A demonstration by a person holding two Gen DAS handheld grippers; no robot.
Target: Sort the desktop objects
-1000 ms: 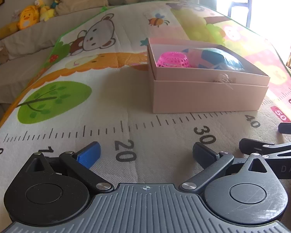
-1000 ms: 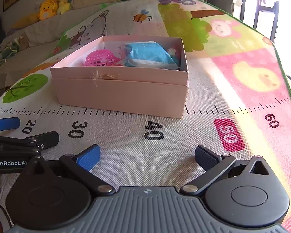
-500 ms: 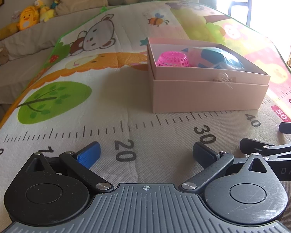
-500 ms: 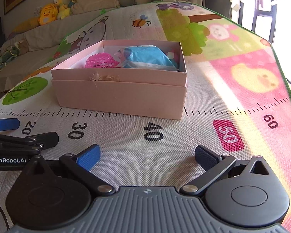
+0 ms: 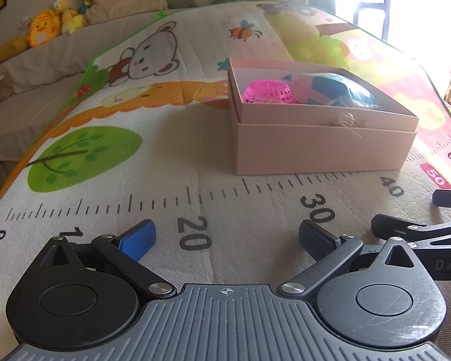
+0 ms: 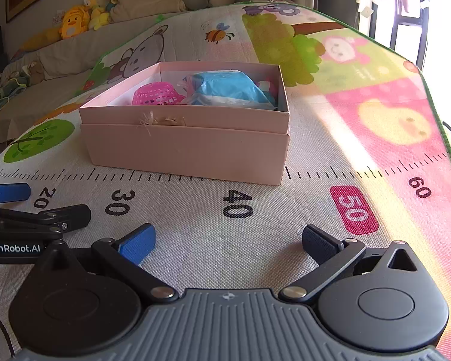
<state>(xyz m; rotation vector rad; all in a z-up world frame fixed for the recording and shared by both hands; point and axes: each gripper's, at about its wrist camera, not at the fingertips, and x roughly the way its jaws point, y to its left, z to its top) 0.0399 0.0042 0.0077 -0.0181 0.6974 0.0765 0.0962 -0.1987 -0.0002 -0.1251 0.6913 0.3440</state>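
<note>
Grippers: you hold two. Your left gripper [image 5: 227,236] and right gripper [image 6: 228,240] both sit low over the mat, side by side, each showing at the edge of the other's view.
Left jaws: spread wide, nothing between them. One blue ribbed pad [image 5: 138,239] and one dark pad.
Right jaws: spread just as wide, gripping nothing. Same pairing of blue pad [image 6: 136,244] and dark pad.
Box: one pink box [image 6: 189,147], cardboard, rectangular, open at the top with its tray nested in a slightly wider base. It stands on the mat beyond the printed ruler, ahead of both your grippers and well apart from them. A frayed scuff marks its near rim.
Contents you can count: one pink basket [image 6: 156,96], perforated plastic, upside down at the left end; one blue packet [image 6: 225,87], glossy and crinkled, filling the middle and right. A small red and white thing shows at the right wall, too hidden to name.
Mat: one play mat [image 6: 195,231], woven texture, printed with a bear, a bee, trees and a ruler.
Plush toys: a cluster [image 6: 84,18] on the sofa back; count unclear.
Change: from a second ago, your right gripper has drawn back slightly from the box; your left view is unchanged, and both jaws stay as wide.
</note>
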